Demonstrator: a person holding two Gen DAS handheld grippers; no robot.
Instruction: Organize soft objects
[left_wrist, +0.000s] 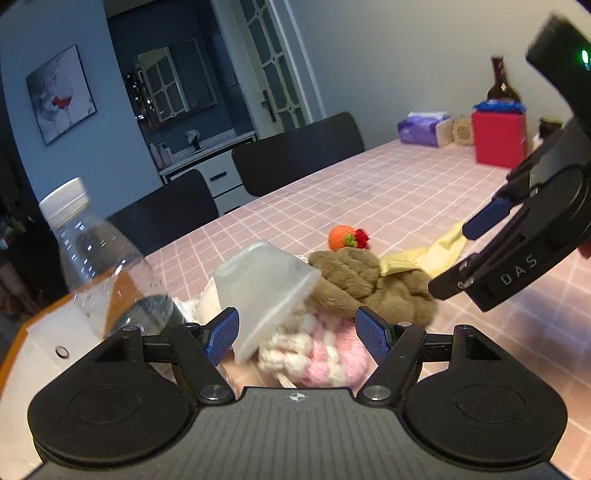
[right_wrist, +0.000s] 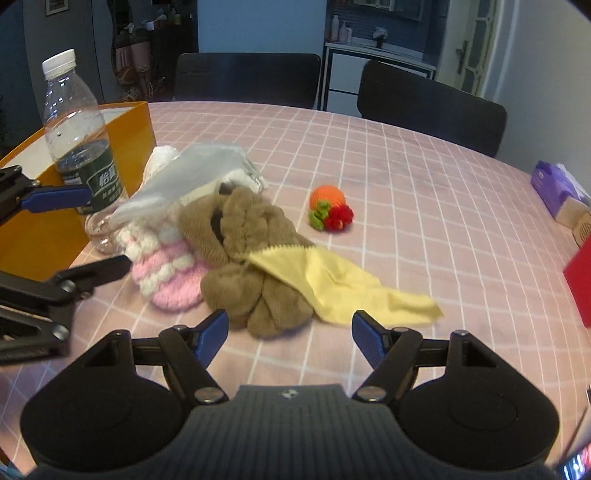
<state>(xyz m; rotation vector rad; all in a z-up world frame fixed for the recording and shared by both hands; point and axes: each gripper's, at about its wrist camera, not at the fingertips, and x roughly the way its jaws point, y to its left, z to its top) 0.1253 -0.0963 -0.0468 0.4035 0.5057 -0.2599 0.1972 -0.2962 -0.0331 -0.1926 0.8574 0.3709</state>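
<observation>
A pile of soft things lies on the pink checked tablecloth (right_wrist: 406, 192): a brown plush scarf (right_wrist: 251, 266), a pink and white knitted piece (right_wrist: 166, 273), a yellow cloth (right_wrist: 343, 284) and a translucent plastic container (right_wrist: 184, 181) tipped over on top. An orange and red knitted toy (right_wrist: 330, 208) lies apart, behind the pile. My right gripper (right_wrist: 290, 338) is open, just in front of the brown scarf. My left gripper (left_wrist: 297, 338) is open, close over the pink piece (left_wrist: 325, 354) and the container (left_wrist: 266, 291). The right gripper (left_wrist: 458, 254) also shows there, above the yellow cloth (left_wrist: 428, 254).
A clear plastic bottle (right_wrist: 79, 147) stands beside an orange box (right_wrist: 40, 206) at the table's left. A red box (left_wrist: 498, 136), a purple tissue pack (left_wrist: 423, 129) and a dark bottle (left_wrist: 500, 85) stand at the far end. Black chairs (right_wrist: 428, 107) line the far side.
</observation>
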